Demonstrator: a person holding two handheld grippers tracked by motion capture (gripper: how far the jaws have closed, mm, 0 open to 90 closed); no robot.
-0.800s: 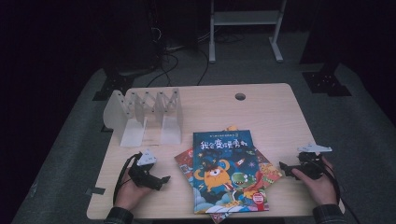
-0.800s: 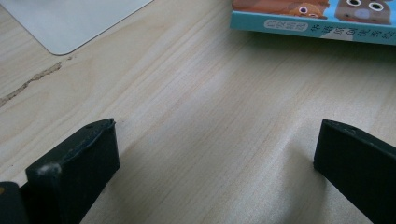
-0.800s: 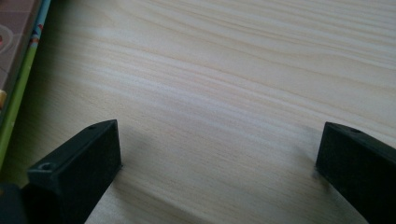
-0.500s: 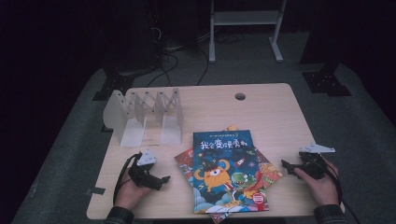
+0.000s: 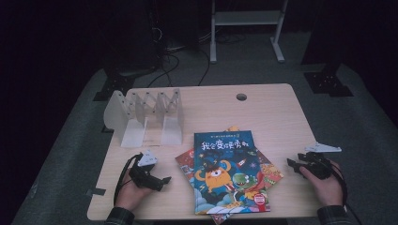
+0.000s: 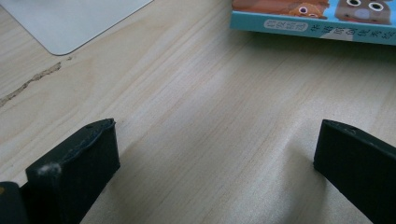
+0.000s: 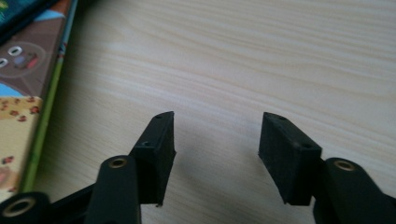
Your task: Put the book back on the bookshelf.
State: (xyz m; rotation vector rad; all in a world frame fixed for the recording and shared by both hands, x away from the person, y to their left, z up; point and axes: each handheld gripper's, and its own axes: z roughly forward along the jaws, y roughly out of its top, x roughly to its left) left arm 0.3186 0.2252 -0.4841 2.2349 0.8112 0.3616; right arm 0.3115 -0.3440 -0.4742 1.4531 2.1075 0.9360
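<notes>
The stack of picture books [image 5: 227, 176] is lying near the front edge of the tabletop [image 5: 272, 117], between the 2 claws. The left claw [image 5: 162, 180] is sitting just beside the stack's left edge, pointing at it; the right claw [image 5: 292, 165] is resting near its right edge, apart from it. In the left claw view a book's blue edge [image 6: 313, 21] is lying ahead of the jaws. A white folding rack [image 5: 145, 117] is standing at the back left. The room around is lying in darkness, with a metal stand [image 5: 246, 28] behind. The left claw [image 6: 215, 154] is gaping wide over bare wood; the right claw [image 7: 217, 144] is standing half open, gripping nothing.
</notes>
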